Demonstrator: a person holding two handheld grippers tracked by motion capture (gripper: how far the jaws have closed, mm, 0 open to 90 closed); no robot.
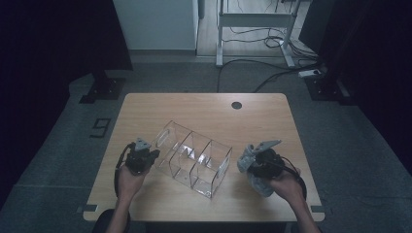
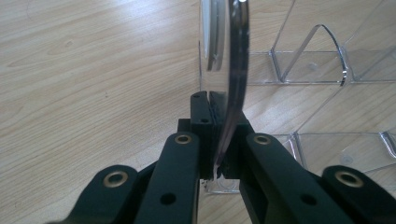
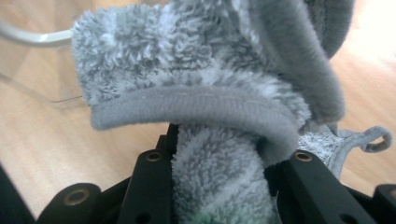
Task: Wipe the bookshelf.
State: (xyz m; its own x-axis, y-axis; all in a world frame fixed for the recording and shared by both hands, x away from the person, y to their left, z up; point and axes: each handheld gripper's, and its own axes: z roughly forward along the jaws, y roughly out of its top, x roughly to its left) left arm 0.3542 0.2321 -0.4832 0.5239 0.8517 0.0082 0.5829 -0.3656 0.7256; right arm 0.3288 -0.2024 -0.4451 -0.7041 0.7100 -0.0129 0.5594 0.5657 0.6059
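- The wooden table [image 1: 204,109] carried everything, cleared for the wiping job.
- The clear organizer [image 1: 194,158], 3 compartments long, lay at table centre, slanting from 10 o'clock toward 4 o'clock, open sides reachable.
- The grey cloth [image 1: 253,172] sat bunched at the organizer's 3 o'clock, apart from it, probably ready to wipe.
- The right gripper [image 1: 252,162] had its jaws clamped on that cloth.
- The left gripper [image 1: 148,156], at 9 o'clock, pinched the organizer's end wall, jaws together, likely steadying it.
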